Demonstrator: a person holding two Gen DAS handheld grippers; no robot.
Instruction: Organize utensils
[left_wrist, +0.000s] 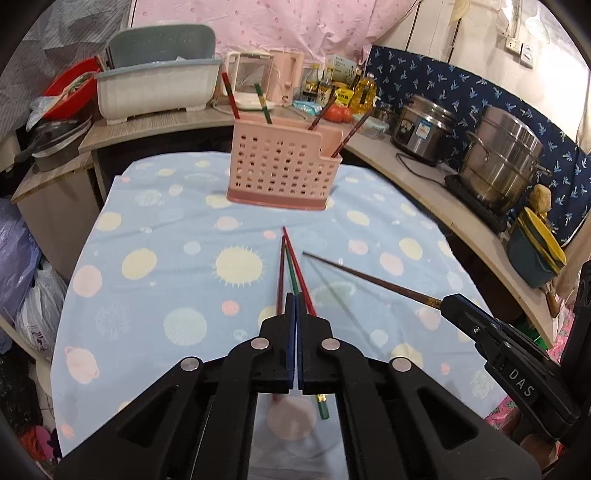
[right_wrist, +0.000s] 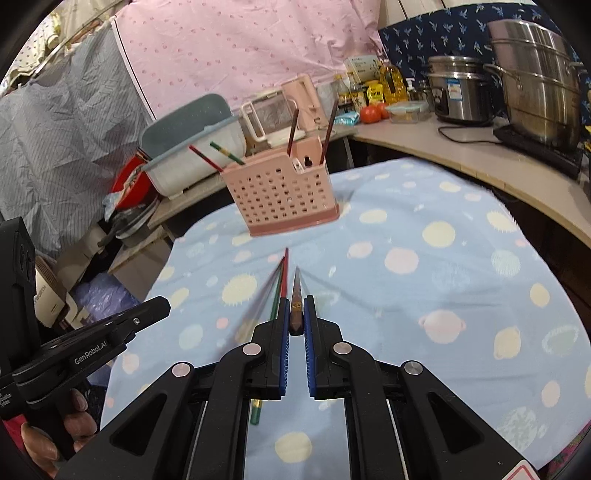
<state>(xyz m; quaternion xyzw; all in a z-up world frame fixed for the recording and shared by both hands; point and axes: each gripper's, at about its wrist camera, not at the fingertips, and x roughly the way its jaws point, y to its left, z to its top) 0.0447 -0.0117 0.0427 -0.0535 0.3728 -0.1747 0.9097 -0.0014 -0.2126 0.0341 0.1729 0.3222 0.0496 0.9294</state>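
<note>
Left gripper (left_wrist: 296, 306) is clamped on a bundle of red and green chopsticks (left_wrist: 291, 266), lifted above the blue cloth (left_wrist: 147, 229). Right gripper (right_wrist: 296, 314) is pinched on one dark brown chopstick (right_wrist: 296, 295). Pink holder (left_wrist: 275, 166) stands ahead, well apart. Sticks look light, stiff, smooth, likely to pivot; a grip nearer mid-length should steady them.

Both point downward, side by side — left gripper (left_wrist: 296, 295) clamped tight, right gripper (right_wrist: 296, 298) pinched nearly closed.
</note>
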